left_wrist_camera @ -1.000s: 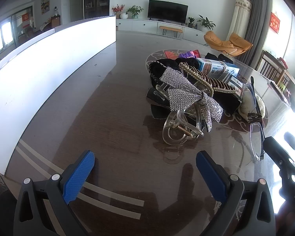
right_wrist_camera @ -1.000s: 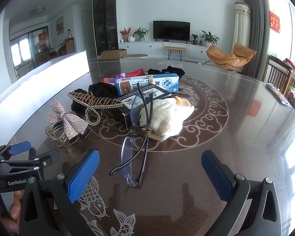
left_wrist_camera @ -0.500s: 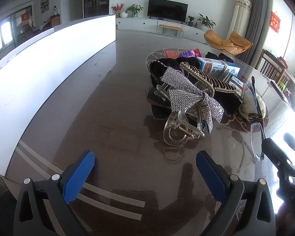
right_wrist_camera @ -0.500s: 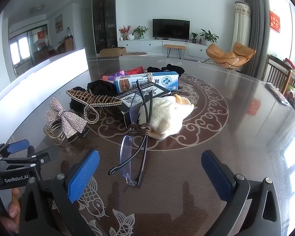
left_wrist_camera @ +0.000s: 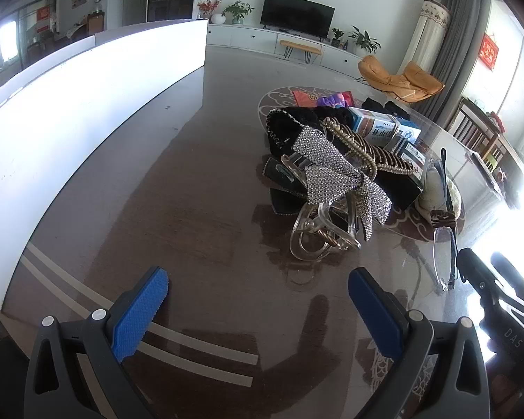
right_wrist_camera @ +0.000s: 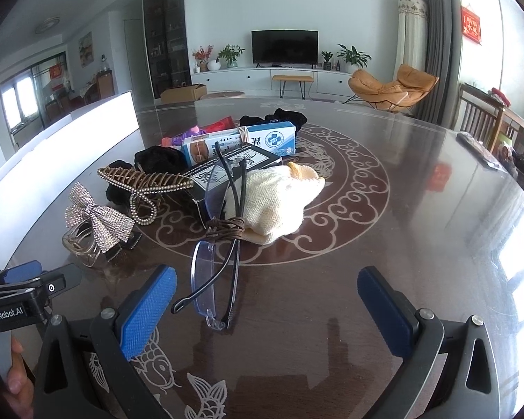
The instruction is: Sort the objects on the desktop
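Hovering apart, both grippers (left_wrist_camera: 258,309) (right_wrist_camera: 267,309) seemingly empty

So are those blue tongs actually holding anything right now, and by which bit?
Nothing is held. The left tongs and the right tongs are both open over the table, short of the eyeglasses and the clear hair claw.
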A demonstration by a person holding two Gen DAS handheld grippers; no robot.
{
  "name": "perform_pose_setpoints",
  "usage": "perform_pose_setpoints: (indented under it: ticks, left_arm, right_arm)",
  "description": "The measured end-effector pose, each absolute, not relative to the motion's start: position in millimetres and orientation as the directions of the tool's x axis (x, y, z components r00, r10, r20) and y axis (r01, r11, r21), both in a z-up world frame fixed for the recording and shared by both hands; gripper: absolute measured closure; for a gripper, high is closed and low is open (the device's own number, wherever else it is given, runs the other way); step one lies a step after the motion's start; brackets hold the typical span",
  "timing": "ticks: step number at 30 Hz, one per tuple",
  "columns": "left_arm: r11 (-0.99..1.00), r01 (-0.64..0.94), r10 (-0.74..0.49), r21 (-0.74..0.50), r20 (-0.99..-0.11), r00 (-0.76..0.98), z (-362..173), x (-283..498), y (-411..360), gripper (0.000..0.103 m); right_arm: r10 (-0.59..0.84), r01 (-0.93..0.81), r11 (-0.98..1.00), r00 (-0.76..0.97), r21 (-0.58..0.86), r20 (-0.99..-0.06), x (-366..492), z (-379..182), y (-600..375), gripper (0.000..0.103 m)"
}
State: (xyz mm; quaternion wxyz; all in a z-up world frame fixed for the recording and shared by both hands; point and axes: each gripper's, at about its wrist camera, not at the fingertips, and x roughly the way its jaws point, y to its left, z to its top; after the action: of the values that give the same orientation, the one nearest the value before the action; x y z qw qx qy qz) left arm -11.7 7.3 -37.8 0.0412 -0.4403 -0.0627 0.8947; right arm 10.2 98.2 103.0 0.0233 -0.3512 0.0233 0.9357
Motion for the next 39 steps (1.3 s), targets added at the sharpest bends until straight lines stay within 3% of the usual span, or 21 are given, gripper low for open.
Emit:
perform_pose_setpoints:
  ticks: [16, 21, 27, 34, 39]
  left_arm:
    - [-0.996, -0.09, 0.051, 0.006, -0.792, -0.609, -44.7, -2.7, 20.2, 0.0]
    - [-0.996, -0.084, 0.051, 0.001, -0.794, -0.606, -44.3, -1.1, 14.2, 0.0]
    - [-0.992, -0.02, 0.109, -0.121, -0.785, -0.611, -38.7, 2.9, -13.1, 0.0]
    - [-0.99, 0.024, 0.096, -0.141, -0.785, -0.612, -38.9, -0.5, -21.4, 0.0]
    - [-0.94, 0.035, 0.246, -0.339, -0.746, -0.619, -32.0, -5.5, -31.8, 0.0]
  right_arm:
    - [0.1, -0.12, -0.993, -0.731, -0.017, -0.675, 4.7, 99.2, 98.1, 0.0]
    - [0.112, -0.12, -0.992, -0.731, -0.035, -0.673, 5.3, 99.7, 95.1, 0.0]
    - [0.108, -0.113, -0.993, -0.729, -0.037, -0.676, 5.0, 99.9, 94.5, 0.0]
    - [-0.007, -0.073, -0.993, -0.742, 0.092, -0.67, 6.7, 99.8, 108.7, 0.0]
    - [-0.136, 0.074, -0.99, -0.728, 0.119, -0.672, 4.0, 99.6, 98.3, 0.0]
